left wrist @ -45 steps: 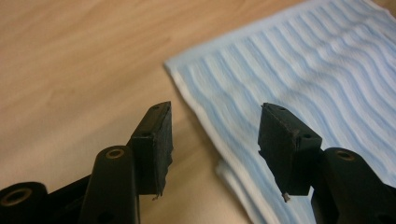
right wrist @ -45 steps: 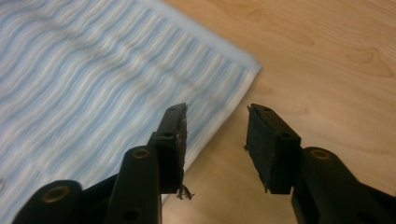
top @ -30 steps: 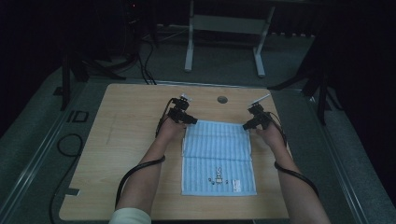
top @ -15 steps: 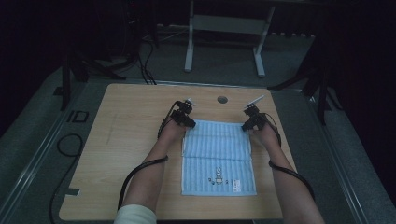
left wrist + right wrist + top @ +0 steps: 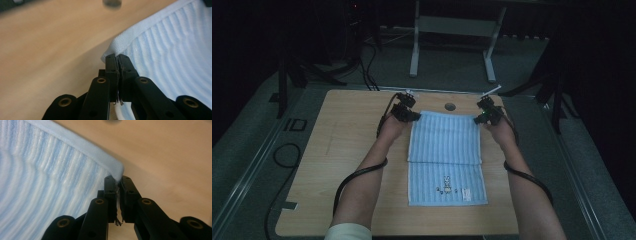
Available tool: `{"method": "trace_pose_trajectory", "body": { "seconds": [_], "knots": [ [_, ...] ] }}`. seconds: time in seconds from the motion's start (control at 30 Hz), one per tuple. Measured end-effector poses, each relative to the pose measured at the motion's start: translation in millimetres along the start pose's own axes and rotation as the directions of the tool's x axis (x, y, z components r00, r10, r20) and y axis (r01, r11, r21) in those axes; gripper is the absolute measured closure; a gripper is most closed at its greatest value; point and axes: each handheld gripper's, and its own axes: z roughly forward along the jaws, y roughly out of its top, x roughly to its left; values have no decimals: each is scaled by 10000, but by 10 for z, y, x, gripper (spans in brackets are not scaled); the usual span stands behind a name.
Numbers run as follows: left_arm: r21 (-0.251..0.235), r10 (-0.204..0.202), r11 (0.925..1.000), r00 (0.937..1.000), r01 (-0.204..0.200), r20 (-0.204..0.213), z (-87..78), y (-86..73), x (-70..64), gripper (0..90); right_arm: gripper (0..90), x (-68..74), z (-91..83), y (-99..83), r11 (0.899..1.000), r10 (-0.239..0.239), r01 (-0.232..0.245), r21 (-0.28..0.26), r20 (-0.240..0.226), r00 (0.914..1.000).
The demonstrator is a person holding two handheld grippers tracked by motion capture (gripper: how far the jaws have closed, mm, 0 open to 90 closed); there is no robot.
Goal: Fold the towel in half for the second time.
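Observation:
A light blue striped towel (image 5: 446,155) with a small embroidered figure near its front edge lies spread on the wooden table (image 5: 342,165). My left gripper (image 5: 414,116) is shut on the towel's far left corner (image 5: 113,48), pinched between the black jaws. At the far right corner (image 5: 118,170) my right gripper (image 5: 477,119) is shut on the cloth in the same way. A crease runs across the towel's middle. Both forearms reach in from the bottom along the towel's sides.
A round grey grommet (image 5: 450,106) sits in the table just beyond the towel's far edge. Black cables (image 5: 347,182) trail from the grippers along the forearms. Behind the table stands a metal frame (image 5: 452,30) on the dark floor, with cables (image 5: 287,155) at the left.
Both grippers have moved toward the far edge of the table with the towel's far corners, so the towel now lies longer and flatter.

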Motion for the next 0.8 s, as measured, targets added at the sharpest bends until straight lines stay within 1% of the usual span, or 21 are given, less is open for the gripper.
{"method": "trace_pose_trajectory", "body": {
  "seconds": [0.03, 0.07, 0.1, 0.13, 0.17, 0.2, 0.27, 0.3, 0.33, 0.37, 0.43, 0.47, 0.5, 0.57, 0.6, 0.63, 0.67, 0.7, 0.73, 0.77, 0.8],
  "knots": [
    [0, 0, 10000, 10000, 0, 0, 0, 0, 0, 869, 844, -11, -117, 74, 9997, 19, -18, -251, 48, 10000],
    [-391, 61, 9992, 10000, -59, 40, -204, 145, 26, 869, 844, -25, -241, 148, 9983, 0, 5, -583, 84, 10000],
    [-604, 106, 9981, 9998, -114, -139, -308, 215, 17, 869, 843, -38, -367, 223, 9960, -26, 38, -893, 127, 9999],
    [-875, 160, 9960, 9998, -169, -102, -415, 277, 13, 869, 843, -44, -496, 295, 9930, -50, 69, -1181, 165, 9999],
    [-1235, 108, 9923, 9999, -107, 2, -520, 325, 8, 869, 844, -40, -628, 359, 9883, -124, 165, -1516, 284, 9995],
    [-1379, 93, 9904, 10000, -91, 6, -610, 363, -6, 868, 843, -32, -758, 415, 9829, -183, 253, -1824, 398, 9990],
    [-1758, 311, 9839, 9994, -335, -163, -755, 388, -50, 869, 843, -25, -972, 483, 9737, -362, 433, -2235, 359, 9987],
    [-1812, 227, 9832, 9997, -221, 8, -802, 378, -65, 868, 843, -12, -1051, 491, 9707, -448, 538, -2343, 438, 9980],
    [-1772, 232, 9840, 9996, -202, 150, -826, 351, -81, 868, 842, -5, -1104, 476, 9692, -543, 611, -2384, 350, 9979],
    [-1680, 355, 9853, 9989, -301, 294, -834, 294, -112, 868, 842, 3, -1123, 445, 9693, -665, 679, -2365, 138, 9977],
    [-1369, 488, 9897, 9973, -409, 547, -808, 178, -151, 868, 841, 38, -1106, 326, 9707, -1007, 1039, -2169, 260, 9946],
    [-1238, 578, 9911, 9963, -495, 644, -785, 94, -180, 868, 841, 52, -1071, 250, 9725, -1092, 1098, -2054, 142, 9939],
    [-1099, 623, 9925, 9947, -531, 817, -758, 7, -204, 868, 841, 66, -1030, 157, 9746, -1178, 1152, -1922, -21, 9930],
    [-871, 552, 9951, 9936, -466, 987, -700, -172, -251, 868, 841, 109, -927, -37, 9755, -1401, 1342, -1743, -218, 9899],
    [-739, 583, 9960, 9913, -497, 1181, -671, -260, -275, 867, 841, 136, -868, -139, 9770, -1464, 1383, -1623, -386, 9885],
    [-739, 583, 9960, 9913, -497, 1181, -671, -260, -275, 868, 841, 164, -815, -236, 9767, -1559, 1465, -1571, -495, 9865],
    [-477, 653, 9971, 9893, -595, 1308, -616, -432, -328, 868, 838, 204, -747, -358, 9782, -1654, 1548, -1387, -679, 9839],
    [-477, 653, 9971, 9893, -595, 1308, -616, -432, -328, 867, 838, 224, -714, -434, 9776, -1734, 1624, -1338, -751, 9820],
    [-368, 625, 9977, 9836, -570, 1689, -576, -607, -379, 867, 838, 251, -675, -533, 9773, -1750, 1622, -1362, -875, 9807],
    [-200, 601, 9982, 9819, -574, 1798, -545, -691, -411, 867, 838, 281, -638, -627, 9773, -1818, 1682, -1286, -1019, 9781],
    [-15, 678, 9976, 9798, -687, 1883, -516, -773, -445, 867, 838, 315, -608, -718, 9757, -1972, 1846, -1182, -1060, 9746]
  ]
}}
